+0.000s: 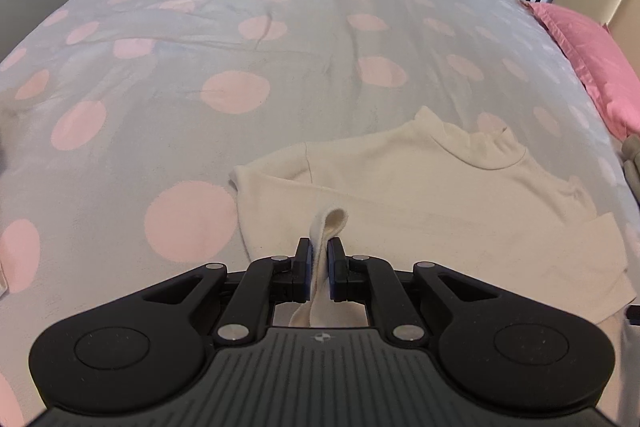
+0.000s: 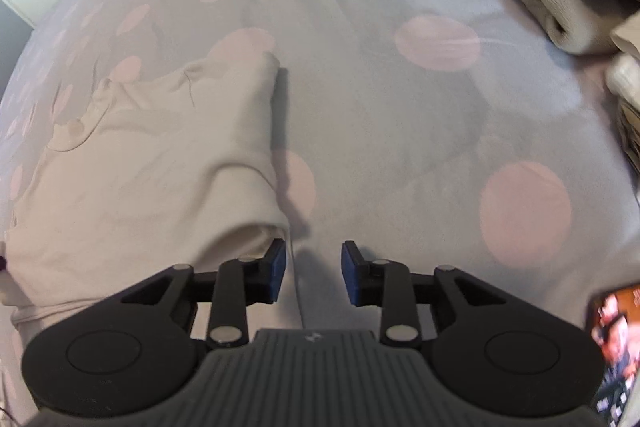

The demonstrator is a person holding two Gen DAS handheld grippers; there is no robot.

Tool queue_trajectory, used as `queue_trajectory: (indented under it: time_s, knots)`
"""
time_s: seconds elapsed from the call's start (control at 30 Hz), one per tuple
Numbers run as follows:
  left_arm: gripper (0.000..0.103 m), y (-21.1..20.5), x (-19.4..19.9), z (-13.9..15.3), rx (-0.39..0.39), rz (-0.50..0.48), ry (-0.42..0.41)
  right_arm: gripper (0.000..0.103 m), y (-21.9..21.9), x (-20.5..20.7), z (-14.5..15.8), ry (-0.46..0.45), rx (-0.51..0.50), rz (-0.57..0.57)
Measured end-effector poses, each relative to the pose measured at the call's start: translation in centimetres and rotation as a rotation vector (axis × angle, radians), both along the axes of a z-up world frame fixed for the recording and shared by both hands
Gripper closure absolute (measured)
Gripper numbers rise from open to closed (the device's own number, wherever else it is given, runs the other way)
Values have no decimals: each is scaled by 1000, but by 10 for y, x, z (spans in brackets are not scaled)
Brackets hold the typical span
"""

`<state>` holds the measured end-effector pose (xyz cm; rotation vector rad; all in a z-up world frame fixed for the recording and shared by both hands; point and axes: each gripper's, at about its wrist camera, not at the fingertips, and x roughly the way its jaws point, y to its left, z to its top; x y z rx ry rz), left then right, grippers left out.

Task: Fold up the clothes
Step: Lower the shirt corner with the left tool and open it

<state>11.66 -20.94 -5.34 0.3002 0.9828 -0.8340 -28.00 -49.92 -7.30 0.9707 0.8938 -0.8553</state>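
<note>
Left tongs (image 1: 320, 259) pinch cream top (image 1: 420, 187), collar pointing away; right tongs (image 2: 313, 273) agape.

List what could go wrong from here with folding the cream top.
1. The left gripper pinches only a thin loop of the cream top; it may slip out when pulled.
2. The right gripper is open, holding nothing, so the top's free edge could drag and bunch on the dotted bedspread.

Soft matt cream knit top (image 1: 400, 183), smooth dotted cloth bedspread (image 1: 240, 27), glossy pink pillow (image 1: 592, 59), matt black plastic jaws
</note>
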Motion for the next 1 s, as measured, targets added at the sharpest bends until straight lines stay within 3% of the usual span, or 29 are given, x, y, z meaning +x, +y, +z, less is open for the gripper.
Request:
queue_trajectory:
  time_s: [0.07, 0.23, 0.4, 0.53, 0.6, 0.63, 0.8, 0.9, 0.93, 0.97, 1.0]
  knots:
    - [97, -2, 0, -1, 4, 3, -9, 69, -4, -6, 12, -60, 10, -28]
    - [97, -4, 4, -3, 8, 18, 3, 68, -25, 4, 30, -137, -79, -85]
    - [96, -6, 5, -7, 16, 22, 4, 63, -59, 30, 9, -209, -21, -88]
    - [96, -7, 9, -9, 9, 29, 12, 59, -77, 48, -12, -142, -11, -81]
    - [96, -8, 10, -10, 8, 31, 9, 67, -82, 48, -23, -140, 23, -92]
    - [96, -8, 10, -10, 8, 31, 7, 89, -85, 48, -28, -151, 43, -96]
    - [97, -11, 13, -12, 6, 35, -3, 92, -88, 53, -25, -100, -42, -109]
    - [97, -13, 15, -14, 5, 36, -8, 91, -87, 56, -31, -65, -41, -102]
    - [97, -14, 15, -15, 8, 36, -7, 87, -87, 56, -30, -59, -40, -99]
    - [97, -14, 15, -16, 15, 35, -2, 71, -86, 54, -28, -57, -36, -103]
    - [96, -13, 15, -17, 16, 37, 0, 69, -85, 51, -24, -61, -34, -109]
